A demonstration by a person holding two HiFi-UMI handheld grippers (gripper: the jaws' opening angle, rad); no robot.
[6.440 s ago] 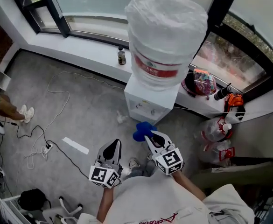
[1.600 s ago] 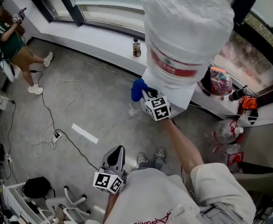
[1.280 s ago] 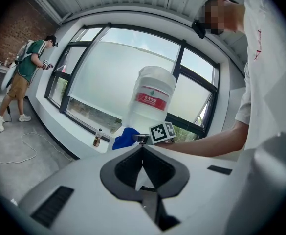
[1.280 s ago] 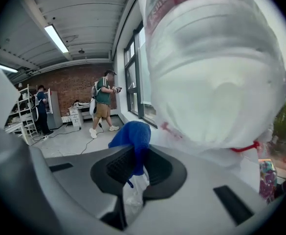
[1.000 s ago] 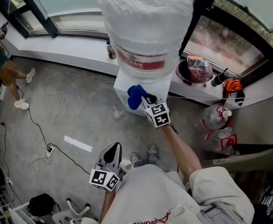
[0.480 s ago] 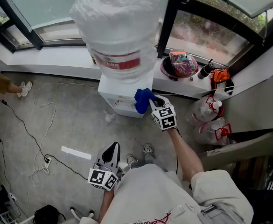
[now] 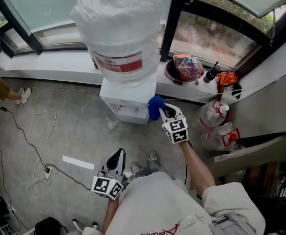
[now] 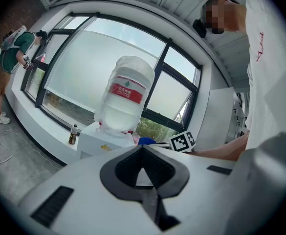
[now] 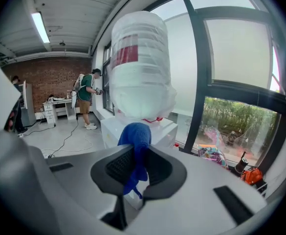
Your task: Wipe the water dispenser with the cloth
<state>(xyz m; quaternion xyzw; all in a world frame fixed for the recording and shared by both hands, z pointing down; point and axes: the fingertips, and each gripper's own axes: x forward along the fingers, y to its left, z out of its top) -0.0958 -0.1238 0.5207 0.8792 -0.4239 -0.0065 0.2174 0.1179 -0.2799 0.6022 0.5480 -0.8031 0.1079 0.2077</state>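
I stand on the grey floor [image 7: 79, 131]. The water dispenser [image 7: 124, 104] stands on it just left of my right gripper [image 7: 163, 112]. A white strip [image 7: 77, 162] and loose cable [image 7: 37, 177] lie left of my left gripper [image 7: 118, 155]. Plastic bags [image 7: 215, 117] sit right of the right one.

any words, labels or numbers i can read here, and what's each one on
No text is legible.
Red label on the water bottle: white print, too small to read.
Yellow mark on the water dispenser: blurred.
Red script on the shirt: unreadable.
Marker cubes: square patterns, no words.
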